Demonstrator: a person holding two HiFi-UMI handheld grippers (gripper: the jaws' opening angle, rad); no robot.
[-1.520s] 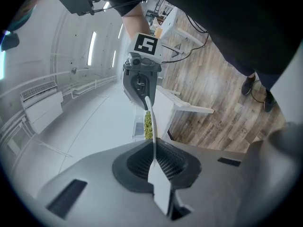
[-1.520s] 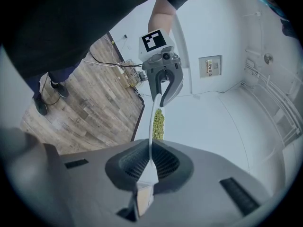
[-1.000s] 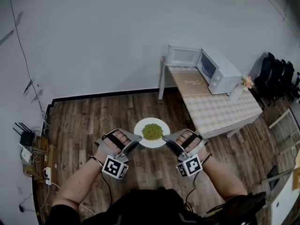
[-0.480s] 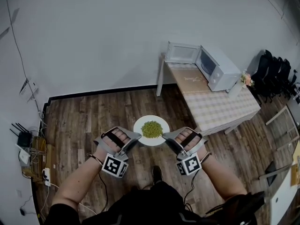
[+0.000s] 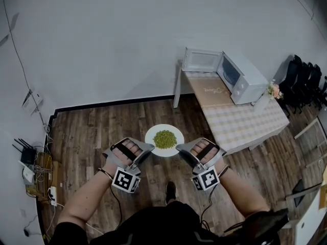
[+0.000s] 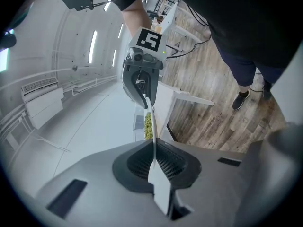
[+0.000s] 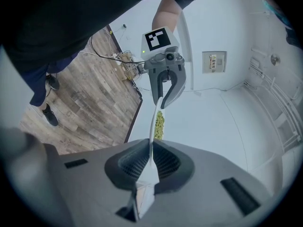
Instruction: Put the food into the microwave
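A white plate heaped with green peas hangs in the air over the wooden floor, carried between both grippers. My left gripper is shut on the plate's left rim, my right gripper is shut on its right rim. In the left gripper view the plate shows edge-on with the peas on it; the right gripper view shows the plate and peas the same way. The white microwave stands on the table at the far right, its door swung open.
The table has a checked cloth and a small flower vase beside the microwave. Dark chairs stand at the right wall. Routers and cables lie at the left wall. A shoe shows on the floor below the plate.
The plate and both grippers keep their hold and shift slightly forward. The view has moved a little, and the person's shoe has come into sight below.
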